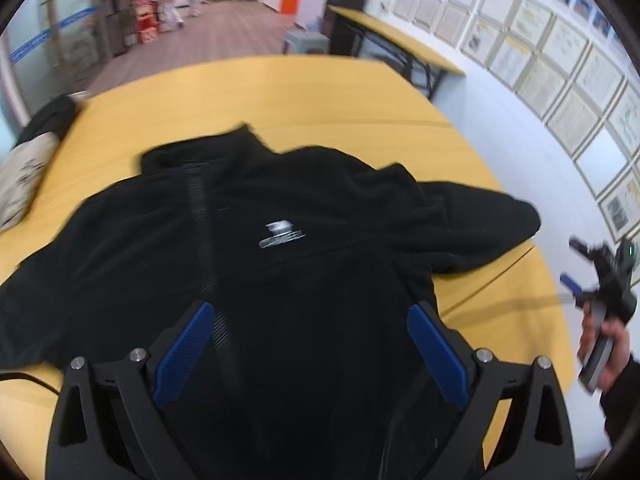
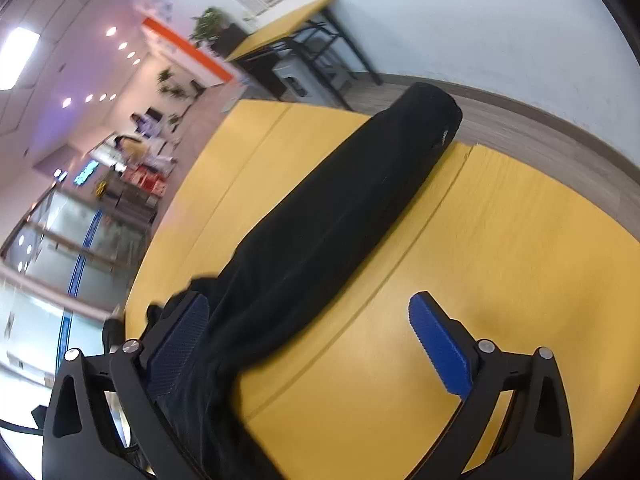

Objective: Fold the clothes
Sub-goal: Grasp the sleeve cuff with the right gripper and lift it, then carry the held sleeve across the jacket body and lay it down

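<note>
A black fleece jacket (image 1: 280, 208) with a front zip and a silver chest logo lies face up on the yellow table (image 1: 280, 92). My left gripper (image 1: 312, 332) hovers open over the jacket's lower part, blue pads (image 1: 188, 352) spread wide above the cloth. In the left wrist view a hand holds my right gripper (image 1: 574, 266) off the table's right edge. In the right wrist view one black sleeve (image 2: 344, 208) stretches across the table (image 2: 500, 240) to its far edge. My right gripper (image 2: 308, 320) is open, and the sleeve runs along its left finger pad (image 2: 180, 344).
A cream printed bag (image 1: 20, 184) and a dark item (image 1: 52, 116) sit at the table's left end. Behind stand a second yellow table (image 1: 400, 40), a grey stool (image 1: 306, 40) and a wall of framed papers (image 1: 560, 60). People stand far down the corridor.
</note>
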Tool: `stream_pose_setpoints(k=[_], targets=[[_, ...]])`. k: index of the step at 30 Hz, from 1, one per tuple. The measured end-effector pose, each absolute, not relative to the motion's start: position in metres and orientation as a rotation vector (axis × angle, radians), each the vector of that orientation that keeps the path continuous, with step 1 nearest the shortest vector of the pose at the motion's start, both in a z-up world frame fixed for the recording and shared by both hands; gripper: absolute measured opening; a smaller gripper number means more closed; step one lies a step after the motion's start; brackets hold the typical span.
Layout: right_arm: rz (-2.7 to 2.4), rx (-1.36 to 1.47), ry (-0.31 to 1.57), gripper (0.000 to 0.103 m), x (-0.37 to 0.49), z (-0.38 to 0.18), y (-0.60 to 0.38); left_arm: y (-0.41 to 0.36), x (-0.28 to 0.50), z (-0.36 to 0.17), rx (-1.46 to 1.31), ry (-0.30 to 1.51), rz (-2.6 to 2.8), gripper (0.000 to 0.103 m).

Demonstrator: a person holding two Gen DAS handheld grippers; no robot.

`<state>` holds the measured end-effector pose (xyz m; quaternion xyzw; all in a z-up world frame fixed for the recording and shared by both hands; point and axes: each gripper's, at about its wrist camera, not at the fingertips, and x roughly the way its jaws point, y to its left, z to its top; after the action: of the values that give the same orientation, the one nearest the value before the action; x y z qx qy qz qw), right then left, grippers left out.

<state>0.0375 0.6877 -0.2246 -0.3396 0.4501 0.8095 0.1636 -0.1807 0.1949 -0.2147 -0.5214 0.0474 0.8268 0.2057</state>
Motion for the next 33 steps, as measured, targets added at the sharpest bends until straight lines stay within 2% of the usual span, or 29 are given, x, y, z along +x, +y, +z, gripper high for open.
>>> stream_pose_setpoints(k=[5,10,15,17,18,19,24,27,33], targets=[[2.183,-1.036,1.303,0.093,-0.010,-0.265,0.745,0.270,-0.235,-0.272,-1.490,0.227,2.212,0.100],[2.050,-1.033,1.342,0.088,-0.019,-0.295,0.786,0.318,-0.268,-0.307,-1.494,0.274,2.140,0.100],[2.031,-0.956,1.347,0.091,-0.025,-0.294,0.807,0.345,-0.286,-0.331,-1.516,0.315,2.076,0.100],[2.024,-0.965,1.313,0.067,-0.030,-0.293,0.809,0.351,-0.289,-0.342,-1.550,0.348,2.052,0.100],[2.016,-0.982,1.292,0.026,-0.032,-0.294,0.809,0.353,-0.288,-0.346,-1.550,0.372,2.050,0.100],[2.000,-1.003,1.281,0.009,-0.034,-0.297,0.809,0.355,-0.287,-0.348,-1.538,0.400,2.051,0.101],[2.062,-0.947,1.283,0.008,-0.023,-0.285,0.802,0.356,-0.278,-0.351,-1.502,0.436,2.061,0.103],[2.156,-0.866,1.230,0.007,-0.010,-0.261,0.793,0.343,-0.274,-0.341,-1.514,0.397,2.083,0.102],[2.490,-0.643,0.787,0.007,0.014,-0.133,0.711,0.221,-0.238,-0.247,-1.364,0.078,2.278,0.102]])
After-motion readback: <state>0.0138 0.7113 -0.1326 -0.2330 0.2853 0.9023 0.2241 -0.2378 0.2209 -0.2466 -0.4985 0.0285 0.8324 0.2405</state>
